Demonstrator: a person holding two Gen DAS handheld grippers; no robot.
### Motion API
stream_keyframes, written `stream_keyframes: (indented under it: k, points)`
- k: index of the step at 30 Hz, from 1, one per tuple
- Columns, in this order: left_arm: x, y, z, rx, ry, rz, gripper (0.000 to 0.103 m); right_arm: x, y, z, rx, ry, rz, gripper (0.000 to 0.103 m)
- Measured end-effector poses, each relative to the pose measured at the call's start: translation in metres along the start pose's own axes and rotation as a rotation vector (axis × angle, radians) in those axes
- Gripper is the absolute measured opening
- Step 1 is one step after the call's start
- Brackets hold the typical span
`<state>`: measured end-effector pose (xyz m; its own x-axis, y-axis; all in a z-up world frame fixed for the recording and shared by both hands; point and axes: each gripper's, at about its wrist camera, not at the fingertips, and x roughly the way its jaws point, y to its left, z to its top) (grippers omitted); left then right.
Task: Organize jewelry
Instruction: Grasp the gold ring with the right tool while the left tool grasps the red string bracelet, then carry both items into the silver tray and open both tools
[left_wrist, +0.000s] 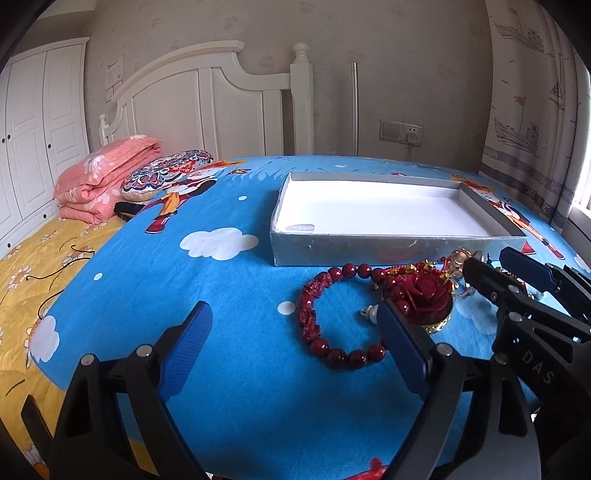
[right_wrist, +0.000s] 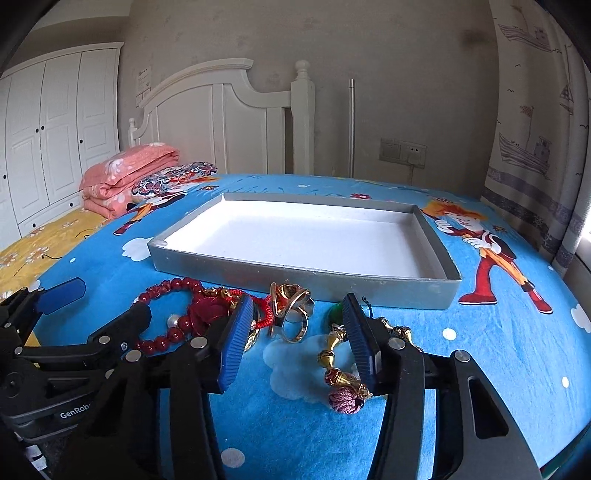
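- The shallow grey cardboard box with a white inside (right_wrist: 306, 275) lay on the bed with the blue cartoon sheet (left_wrist: 229, 280), and nothing was inside it
- The jewelry lay in a small pile on the sheet just in front of the near wall of the box
- The dark red bead bracelet (left_wrist: 325, 314) lay flat at the left end of the pile, touching the red carved rose pendant with a gold rim (left_wrist: 424, 291)
- The left gripper (left_wrist: 291, 339) stood released, its blue fingers (left_wrist: 186, 343) wide apart over the bracelet, and nothing was grasped between them
- The gold-coloured ring with a flower shape (right_wrist: 291, 306) lay in the middle of the pile, between the fingers (right_wrist: 236, 339) of the right gripper (right_wrist: 297, 336)
- The right fingers were half closed around the ring but did not press on it
- A gold ornament with a pink knotted tassel (right_wrist: 341, 384) lay just beside the right finger
- A folded pink quilt (left_wrist: 103, 177) lay far at the head of the bed
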<state>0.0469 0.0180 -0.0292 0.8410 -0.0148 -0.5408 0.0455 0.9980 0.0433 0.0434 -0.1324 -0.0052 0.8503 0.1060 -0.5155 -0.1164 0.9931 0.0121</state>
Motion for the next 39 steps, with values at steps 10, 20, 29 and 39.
stream_keyframes:
  k: [10,20,29,39]
  points:
    - [0.002,-0.009,0.006,0.023,-0.015,-0.081,0.074,0.019,-0.001,0.005,0.03,0.107,0.029,0.014]
    - [0.006,-0.035,0.019,0.042,-0.02,-0.162,0.066,-0.006,-0.019,0.006,0.054,0.022,0.004,0.011]
    - [0.018,-0.071,0.029,0.095,-0.024,-0.209,0.055,-0.017,-0.042,0.0,0.098,-0.005,-0.02,0.011]
    - [0.021,-0.067,0.03,0.084,-0.033,-0.259,0.006,-0.017,-0.049,-0.006,0.132,-0.003,-0.009,0.011]
